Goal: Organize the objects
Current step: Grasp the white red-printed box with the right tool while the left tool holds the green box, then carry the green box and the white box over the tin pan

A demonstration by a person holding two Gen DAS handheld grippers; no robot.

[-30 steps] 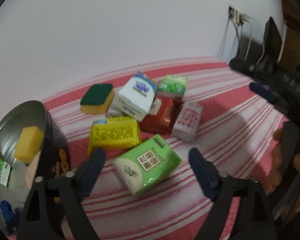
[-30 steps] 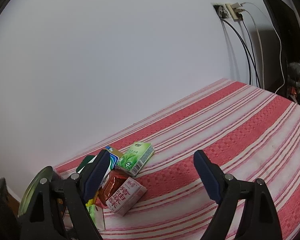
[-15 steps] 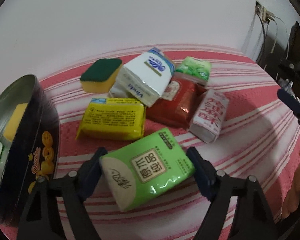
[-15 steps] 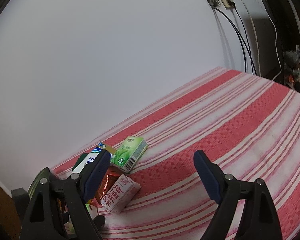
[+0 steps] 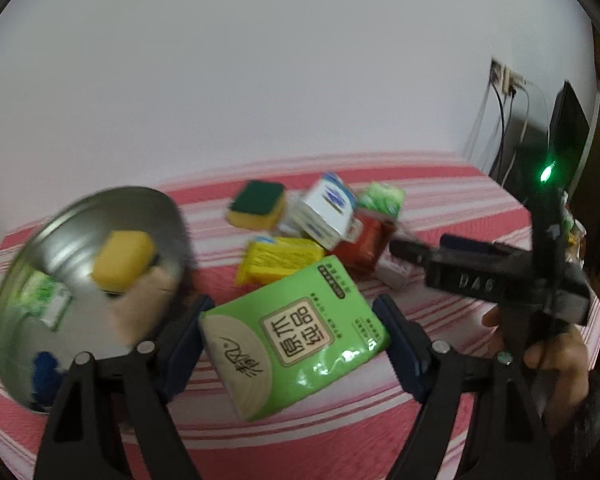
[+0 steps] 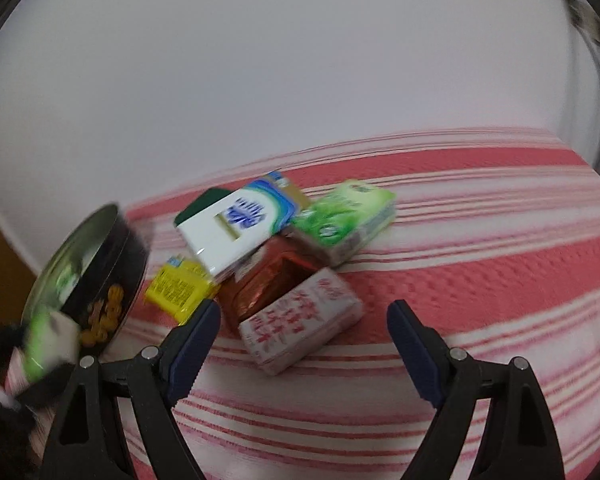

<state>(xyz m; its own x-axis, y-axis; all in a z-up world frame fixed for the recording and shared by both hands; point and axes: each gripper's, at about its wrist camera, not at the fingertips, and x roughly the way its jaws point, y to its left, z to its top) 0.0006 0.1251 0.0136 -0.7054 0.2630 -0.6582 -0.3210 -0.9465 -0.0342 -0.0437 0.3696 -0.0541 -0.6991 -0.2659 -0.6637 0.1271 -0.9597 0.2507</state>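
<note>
My left gripper [image 5: 294, 344] is shut on a bright green tissue pack [image 5: 296, 336] and holds it above the striped cloth, just right of a round metal tin [image 5: 60, 256]. The tin holds a yellow sponge [image 5: 122, 258] and other small items. My right gripper [image 6: 304, 344] is open and empty, just in front of a white pack with red print [image 6: 300, 320]. Behind it lie a red foil pack [image 6: 268, 284], a white-blue tissue pack [image 6: 236, 228], a green pack [image 6: 348, 216] and a yellow pack [image 6: 176, 288].
A green-topped yellow sponge [image 5: 256, 204] lies at the back of the pile. The tin [image 6: 100, 276] stands left of the pile in the right wrist view. Cables and a wall socket [image 5: 504, 80] are at the far right. The red striped cloth [image 6: 480, 280] stretches right.
My left gripper closed on the bright green tissue pack and lifted it toward the tin. My right gripper swung left and down toward the pile.
</note>
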